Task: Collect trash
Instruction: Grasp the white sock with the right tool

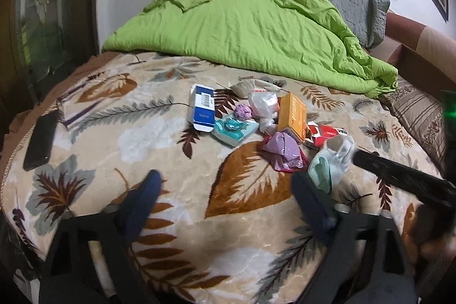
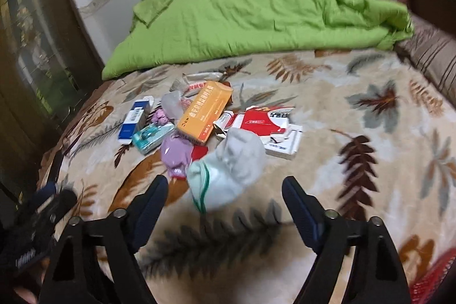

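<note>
Several pieces of trash lie heaped on the leaf-patterned blanket (image 2: 356, 81): an orange box (image 2: 205, 110), a blue-and-white box (image 1: 201, 108), a red-and-white carton (image 2: 266, 120), a purple wrapper (image 2: 174, 154). You look to be at the approach step. Both your right gripper (image 2: 225, 184) and left gripper (image 1: 225, 184) stand wide with nothing between the jaws. Nearest your right gripper is the pale crumpled bag (image 2: 229, 167); next, bring the jaws down around it.

A heap of trash (image 2: 205, 130) lies on the blanket (image 2: 356, 161), ahead of the right claw (image 2: 225, 190). Nearest the claw sits a sock (image 2: 230, 170) (just left of centre); boxes (image 2: 206, 111) lie beyond it, a quilt (image 2: 256, 4) farther behind.
</note>
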